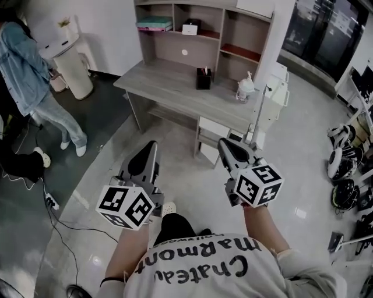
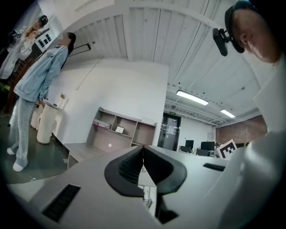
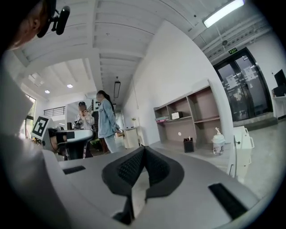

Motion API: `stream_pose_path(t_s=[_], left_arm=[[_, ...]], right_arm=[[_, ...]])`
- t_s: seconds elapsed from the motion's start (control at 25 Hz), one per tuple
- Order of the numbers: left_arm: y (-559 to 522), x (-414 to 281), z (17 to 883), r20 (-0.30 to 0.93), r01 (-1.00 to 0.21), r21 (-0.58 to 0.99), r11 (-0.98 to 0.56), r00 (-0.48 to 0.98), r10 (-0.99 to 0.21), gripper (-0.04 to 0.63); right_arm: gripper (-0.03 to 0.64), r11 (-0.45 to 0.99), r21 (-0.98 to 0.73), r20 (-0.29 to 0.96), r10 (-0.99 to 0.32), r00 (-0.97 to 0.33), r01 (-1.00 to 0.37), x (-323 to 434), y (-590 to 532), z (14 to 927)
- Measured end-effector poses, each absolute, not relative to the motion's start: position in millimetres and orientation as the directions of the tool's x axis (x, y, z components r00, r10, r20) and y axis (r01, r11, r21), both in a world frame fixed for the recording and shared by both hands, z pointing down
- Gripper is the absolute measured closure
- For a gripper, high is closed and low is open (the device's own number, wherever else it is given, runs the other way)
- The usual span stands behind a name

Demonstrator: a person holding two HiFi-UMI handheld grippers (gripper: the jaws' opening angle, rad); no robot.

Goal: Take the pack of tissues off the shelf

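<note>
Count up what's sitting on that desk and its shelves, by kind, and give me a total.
White pack: 1
Teal and pink stack: 1
Black holder: 1
Pump bottle: 1
Total: 4

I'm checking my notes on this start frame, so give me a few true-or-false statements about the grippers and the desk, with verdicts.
1. The left gripper and the right gripper are shut and empty. True.
2. A black holder stands on the desk. True.
3. The tissues lie on the desk. False: they sit in the shelf's middle compartment.
4. The right gripper touches the pump bottle. False: it is well short of the desk, where the bottle stands.
5. A person in a denim jacket stands left of the desk. True.
</note>
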State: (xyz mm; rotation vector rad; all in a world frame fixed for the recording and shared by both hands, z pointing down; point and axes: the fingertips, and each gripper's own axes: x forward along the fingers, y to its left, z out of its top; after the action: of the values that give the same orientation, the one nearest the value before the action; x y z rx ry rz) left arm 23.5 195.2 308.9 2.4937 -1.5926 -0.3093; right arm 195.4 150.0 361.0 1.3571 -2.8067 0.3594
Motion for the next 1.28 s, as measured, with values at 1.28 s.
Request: stream_pose_path(t_s=[1.28], left_arm=[[-77.3, -125.5, 284.6, -0.087, -0.825, 0.193, -0.531, 0.525, -0.847, 0.578]], right_arm=[[0.609, 0.488, -0.358, 0.037, -0.845, -0.534, -0.796, 52.1, -124.3, 324.1]])
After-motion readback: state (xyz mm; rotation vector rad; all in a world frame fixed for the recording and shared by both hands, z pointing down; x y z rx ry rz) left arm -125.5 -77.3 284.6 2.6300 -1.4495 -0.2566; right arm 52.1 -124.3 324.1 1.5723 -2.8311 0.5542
